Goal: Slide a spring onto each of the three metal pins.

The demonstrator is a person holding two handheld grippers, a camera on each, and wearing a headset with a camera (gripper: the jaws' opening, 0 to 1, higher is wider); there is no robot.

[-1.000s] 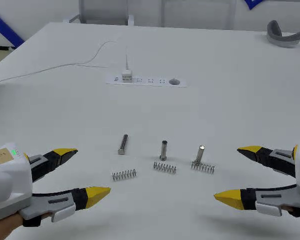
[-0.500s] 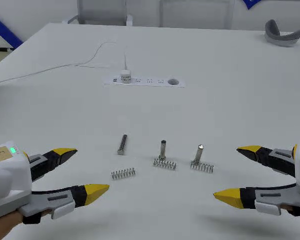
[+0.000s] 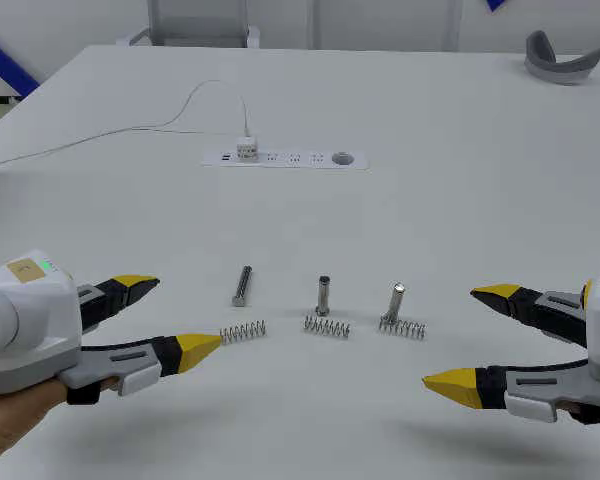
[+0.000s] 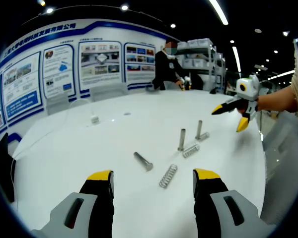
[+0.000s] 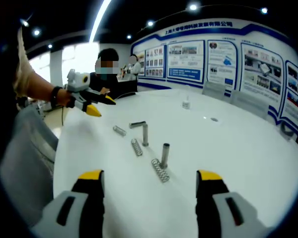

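Fingers (image 3: 195, 346) are held wide and empty on both grippers (image 3: 170, 313) (image 3: 470, 338); no spring (image 3: 242, 331) is fitted, so one beside the pins (image 3: 323, 296) must be gripped.

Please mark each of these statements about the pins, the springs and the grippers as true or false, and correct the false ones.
1. The left gripper and the right gripper are both open and empty. True.
2. All three pins stand upright. False: the left pin lies flat; the middle pin and the right pin stand.
3. One spring sits on a pin. False: the left spring, the middle spring and the right spring lie on the table.
4. A power strip lies beyond the pins. True.
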